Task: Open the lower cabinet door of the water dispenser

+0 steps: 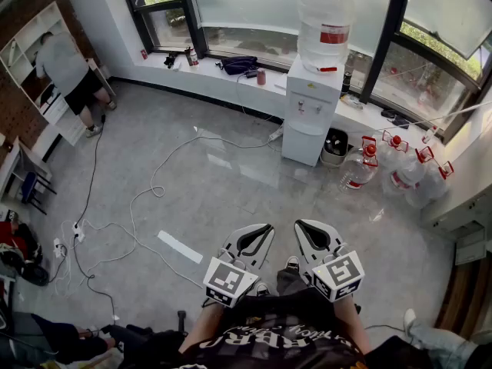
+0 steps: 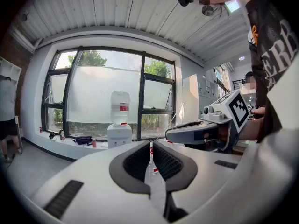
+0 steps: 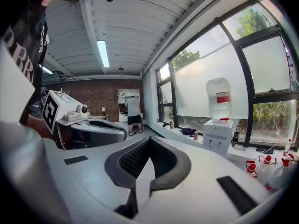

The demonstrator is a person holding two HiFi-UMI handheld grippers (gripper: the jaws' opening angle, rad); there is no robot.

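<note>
**Standing off from the dispenser, nothing gripped**

The water dispenser point(image 1: 313, 98) stands by the window, its lower cabinet door point(image 1: 301, 143) closed at its foot, well away from me. My right hand-held gripper point(image 1: 302, 227) is clamped empty. My left hand-held gripper point(image 1: 264, 231) shows only a thin slit and holds nothing. I hold both close to my body, aimed at the dispenser, presumably ready for the approach.

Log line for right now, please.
left gripper: barely open, empty | right gripper: shut, empty | water dispenser: far ahead | lower cabinet door: closed, untouched
</note>
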